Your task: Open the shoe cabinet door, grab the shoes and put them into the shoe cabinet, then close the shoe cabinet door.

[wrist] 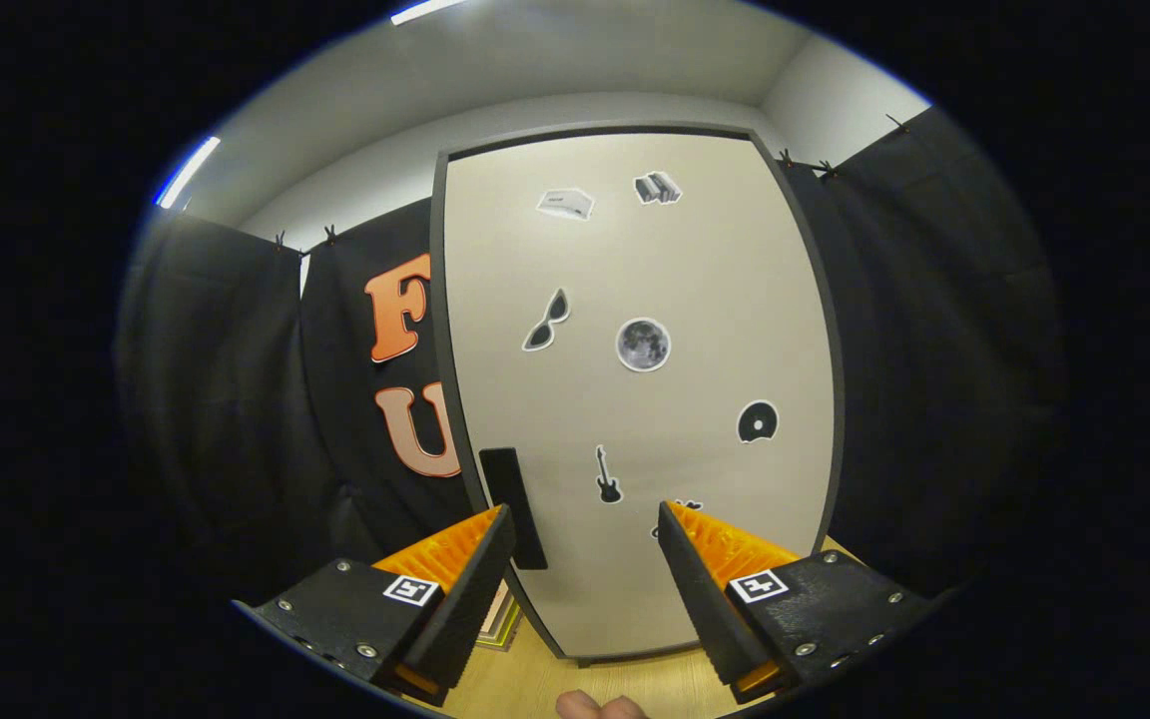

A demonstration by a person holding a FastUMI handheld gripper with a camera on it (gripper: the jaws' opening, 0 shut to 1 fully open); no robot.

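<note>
Cabinet door [635, 399] stands closed just ahead, its dark handle [513, 507] at about eleven o'clock from the hand-held gripper [585, 524]. Both fingers are spread and grasp nothing, likely lined up to hook that handle. Worktop [575, 684] lies below.

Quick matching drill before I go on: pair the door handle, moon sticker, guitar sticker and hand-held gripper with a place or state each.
1 handle
2 moon sticker
3 guitar sticker
4 hand-held gripper

A open, empty
B door's mid-height
C by the left fingertip, at the door's edge
D just ahead, between the fingers

Pairs: 1-C, 2-B, 3-D, 4-A
</note>
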